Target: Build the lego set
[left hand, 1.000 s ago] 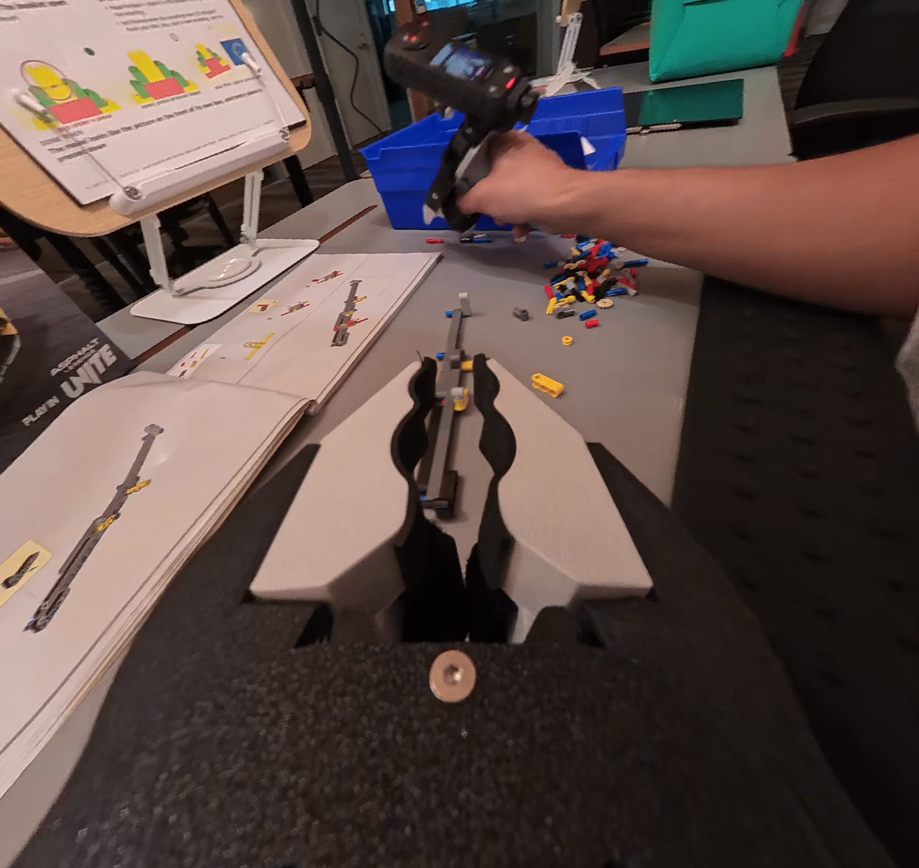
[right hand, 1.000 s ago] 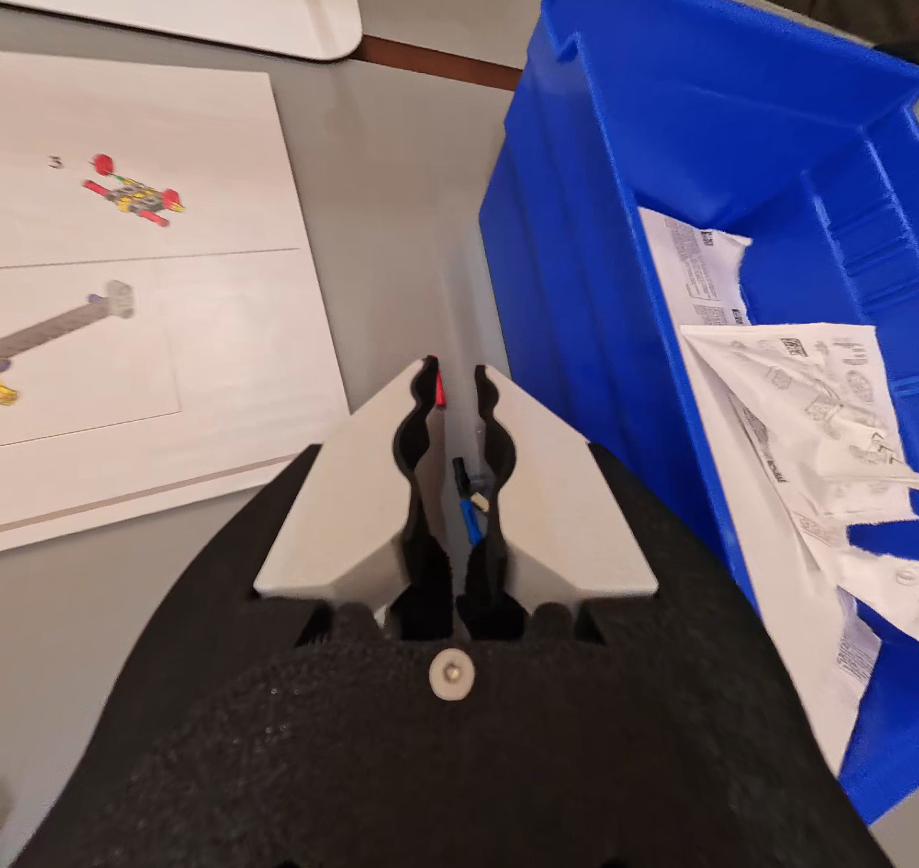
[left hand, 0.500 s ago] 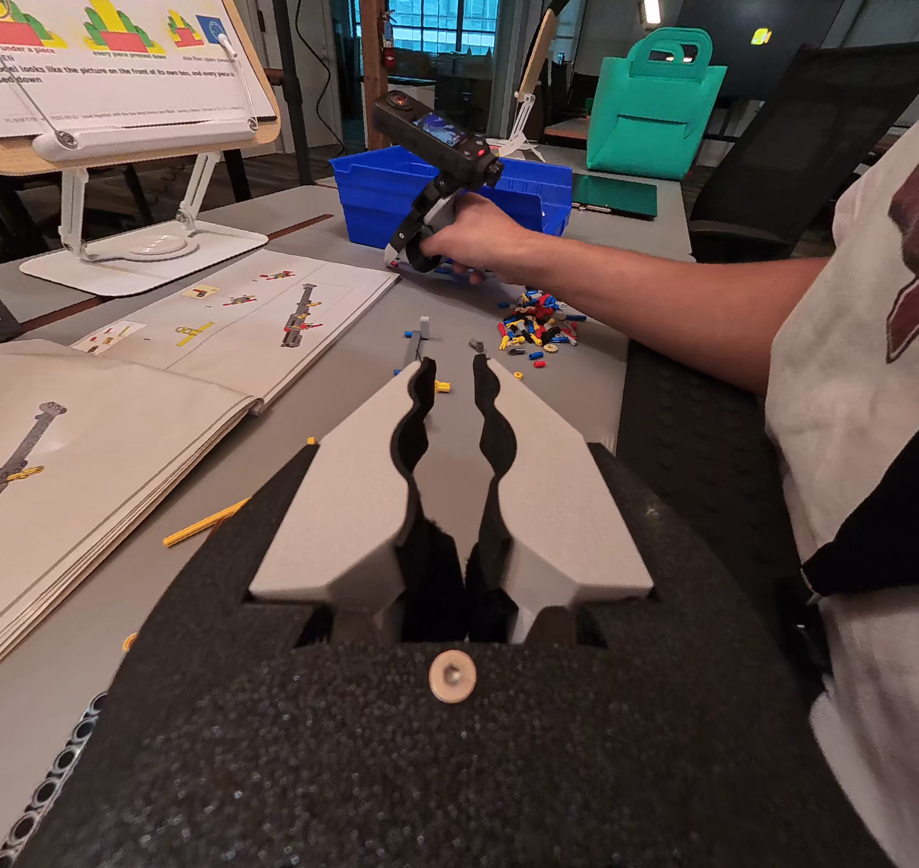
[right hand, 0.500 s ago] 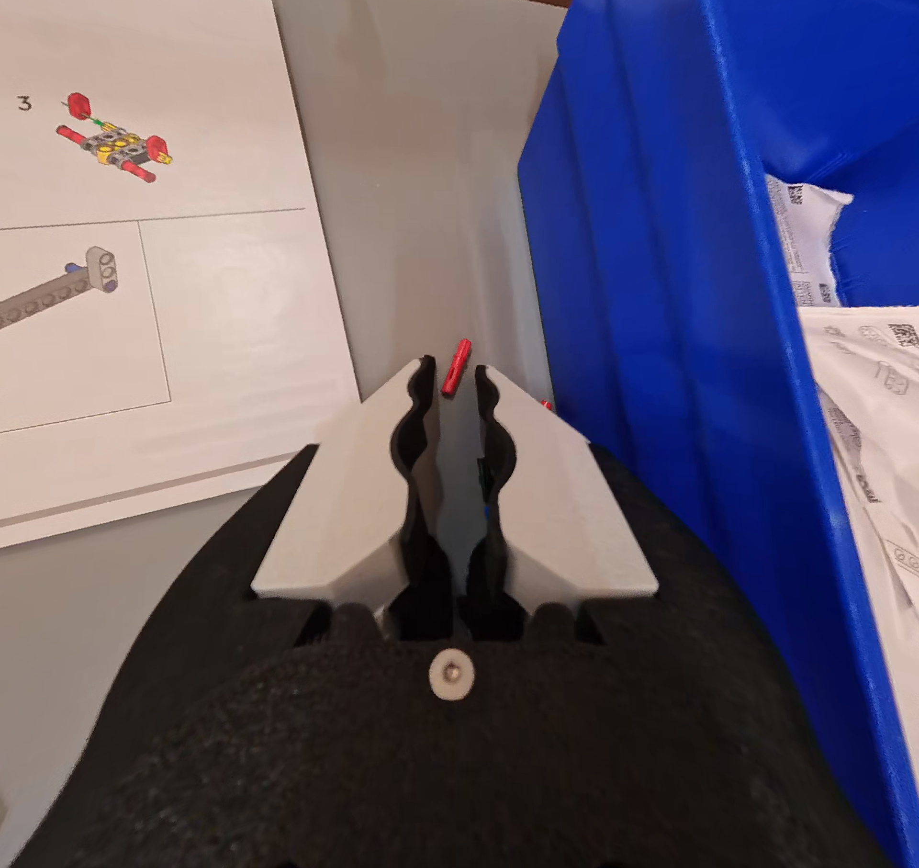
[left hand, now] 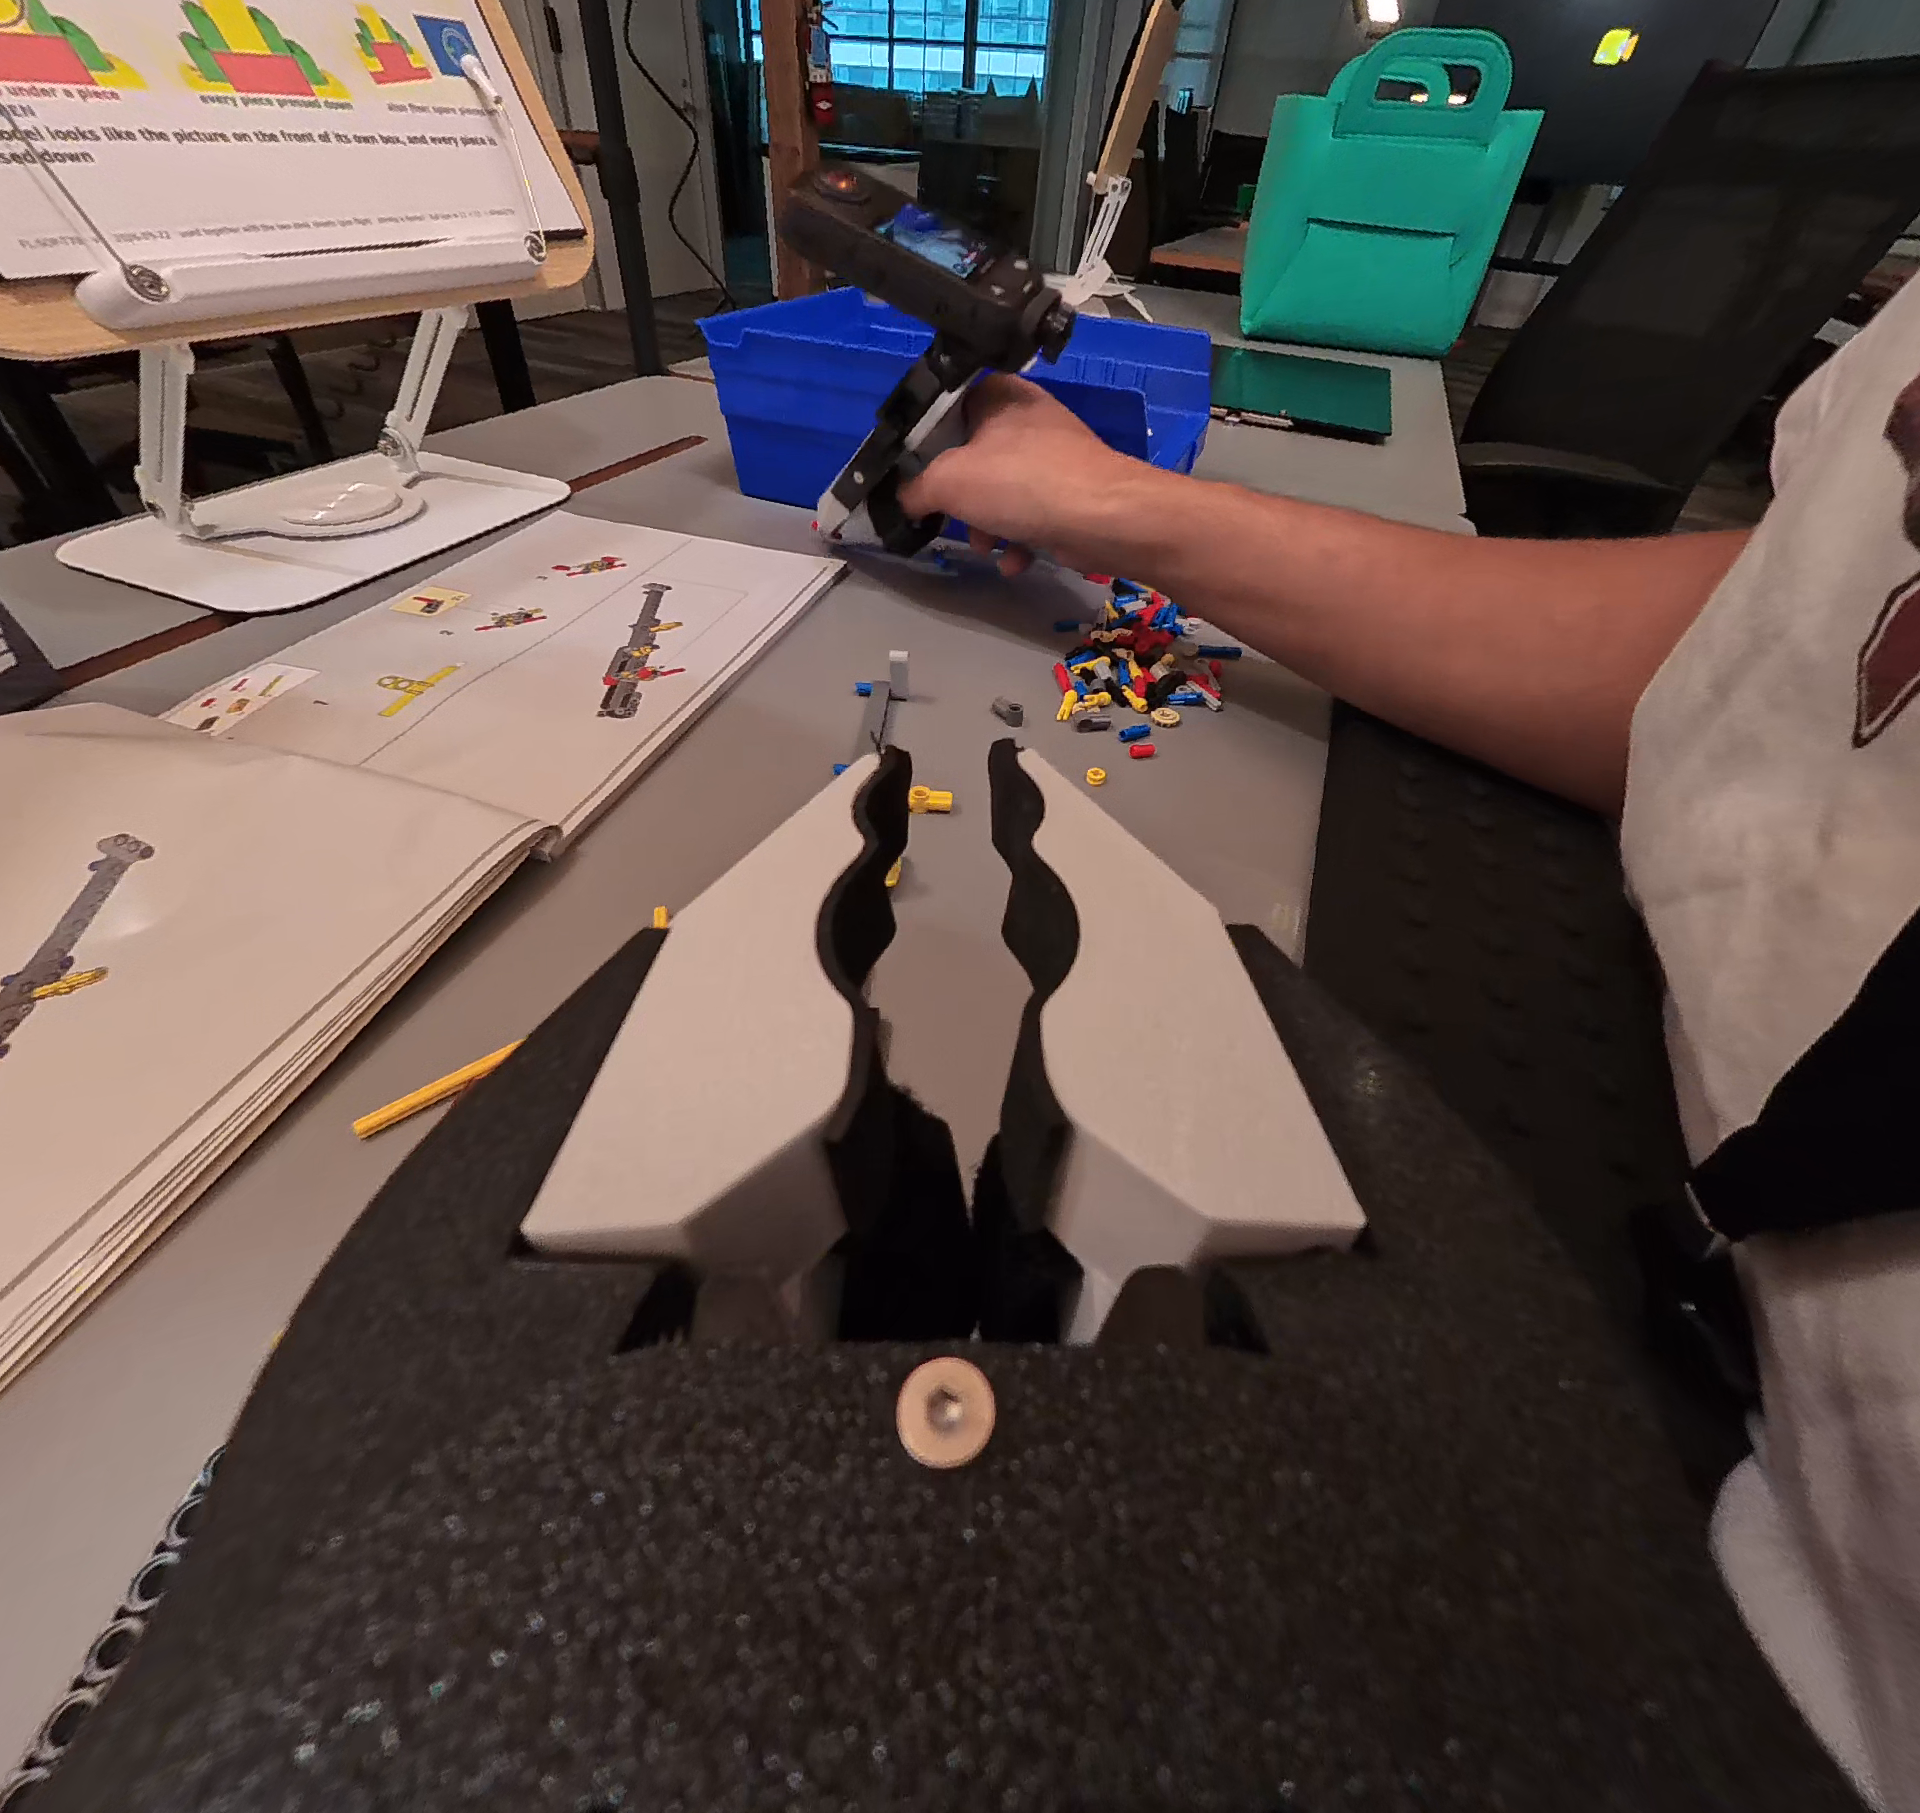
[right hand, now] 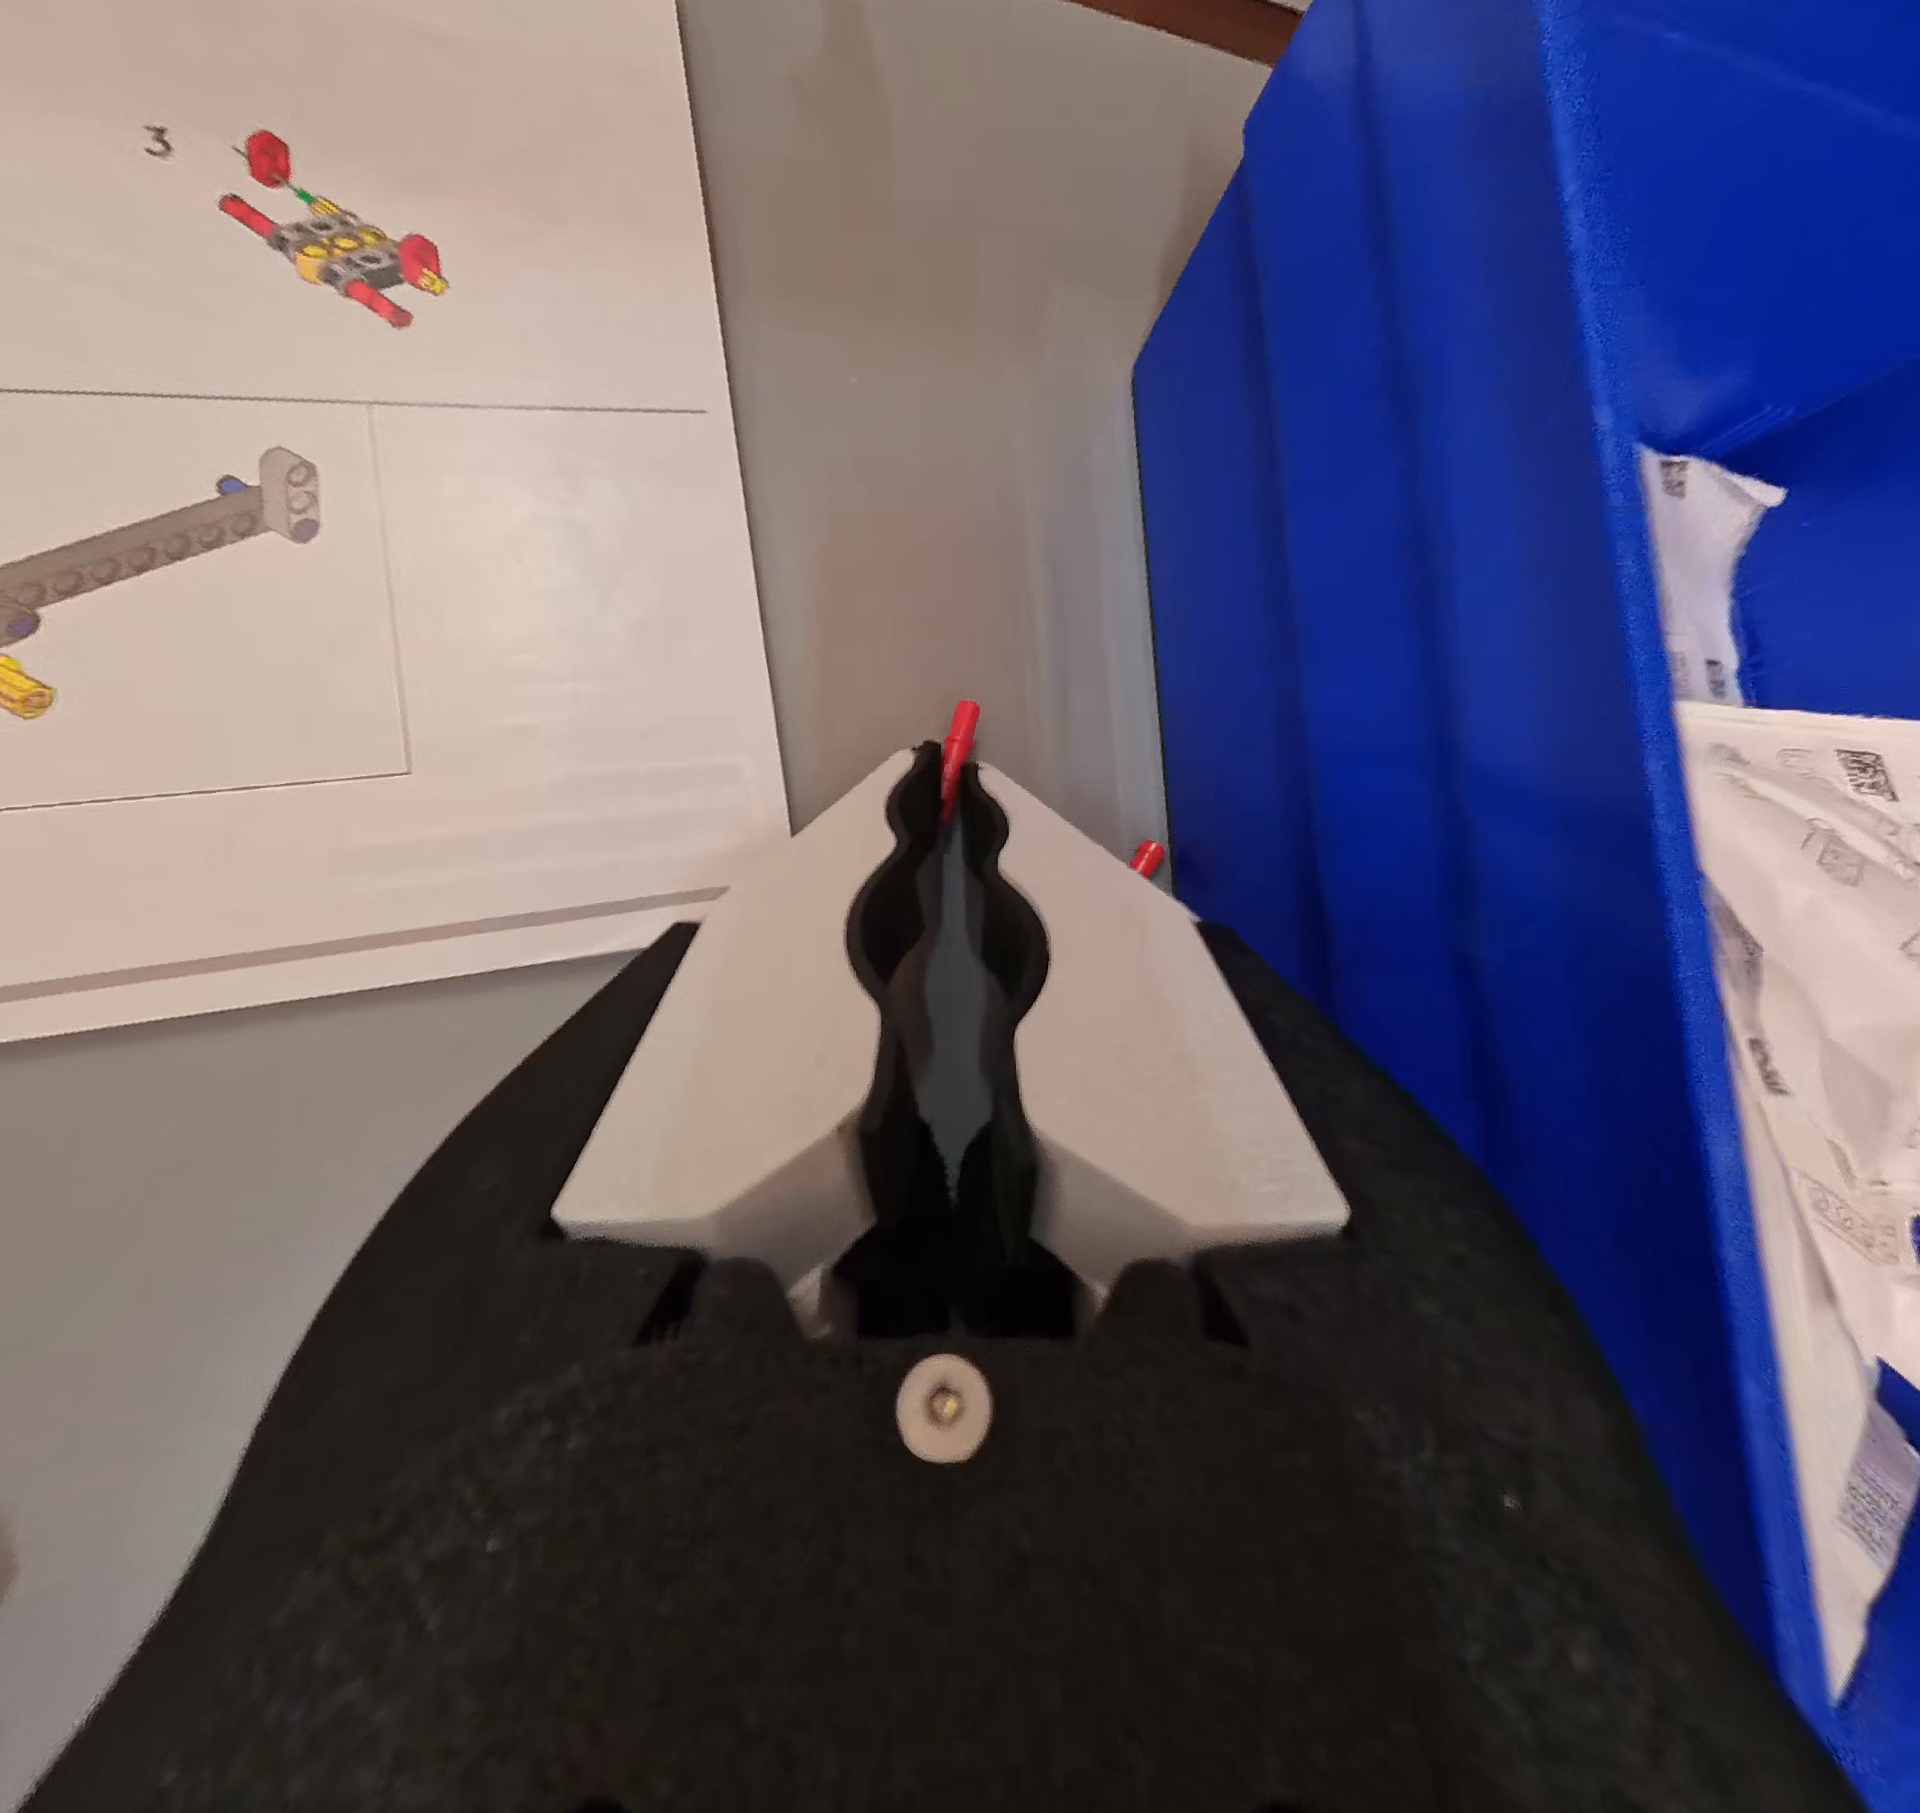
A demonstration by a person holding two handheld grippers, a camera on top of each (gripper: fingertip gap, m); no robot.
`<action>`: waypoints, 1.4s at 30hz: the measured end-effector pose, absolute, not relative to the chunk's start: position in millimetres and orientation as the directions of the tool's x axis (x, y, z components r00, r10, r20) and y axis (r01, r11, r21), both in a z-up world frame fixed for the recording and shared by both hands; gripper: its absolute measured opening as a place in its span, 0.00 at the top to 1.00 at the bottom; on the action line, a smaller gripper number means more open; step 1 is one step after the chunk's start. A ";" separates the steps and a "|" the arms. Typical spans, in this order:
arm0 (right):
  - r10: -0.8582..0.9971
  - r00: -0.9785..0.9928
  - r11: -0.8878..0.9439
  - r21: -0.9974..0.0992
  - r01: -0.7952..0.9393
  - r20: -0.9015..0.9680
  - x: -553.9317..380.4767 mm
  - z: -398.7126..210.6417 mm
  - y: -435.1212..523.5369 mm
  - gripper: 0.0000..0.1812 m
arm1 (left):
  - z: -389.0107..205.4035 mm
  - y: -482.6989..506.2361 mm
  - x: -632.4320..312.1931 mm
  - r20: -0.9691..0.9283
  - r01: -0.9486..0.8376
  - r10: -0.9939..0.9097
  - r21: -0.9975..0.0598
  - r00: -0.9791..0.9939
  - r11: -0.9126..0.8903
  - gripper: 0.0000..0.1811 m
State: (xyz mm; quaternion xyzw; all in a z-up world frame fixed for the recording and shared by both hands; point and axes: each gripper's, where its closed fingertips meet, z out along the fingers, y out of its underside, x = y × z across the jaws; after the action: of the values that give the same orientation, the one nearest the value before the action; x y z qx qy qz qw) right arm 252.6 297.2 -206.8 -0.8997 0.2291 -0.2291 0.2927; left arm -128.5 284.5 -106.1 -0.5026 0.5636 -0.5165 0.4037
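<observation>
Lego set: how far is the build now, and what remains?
Early stage. Done: one long grey beam with a few pins lies on the table. In hand: the right gripper is shut on a red pin beside the blue bin; the left gripper is open. Left: a pile of loose pieces.

left wrist: low, faces across table (left hand: 727, 776) | right wrist: close, steep down | shared: blue bin (right hand: 1455, 620)

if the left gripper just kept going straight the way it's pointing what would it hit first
Probably the small yellow connector piece on the table, just past the open left gripper; the grey beam assembly lies slightly farther and to the left. Depth is uncertain.
</observation>
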 end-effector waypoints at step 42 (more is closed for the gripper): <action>0.213 0.977 -0.793 -0.583 0.177 0.008 -11.8 -192.8 179.5 0.88 | -135.9 303.4 -121.8 -0.092 -0.276 -0.995 -0.956 -0.048 0.102 0.93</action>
State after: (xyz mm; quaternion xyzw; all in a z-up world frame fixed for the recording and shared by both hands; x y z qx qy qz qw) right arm -11.8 179.5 -192.8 -0.9464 -0.1030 0.0290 0.3046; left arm -121.8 303.4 -135.9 -0.5313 0.5976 -0.4085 0.4400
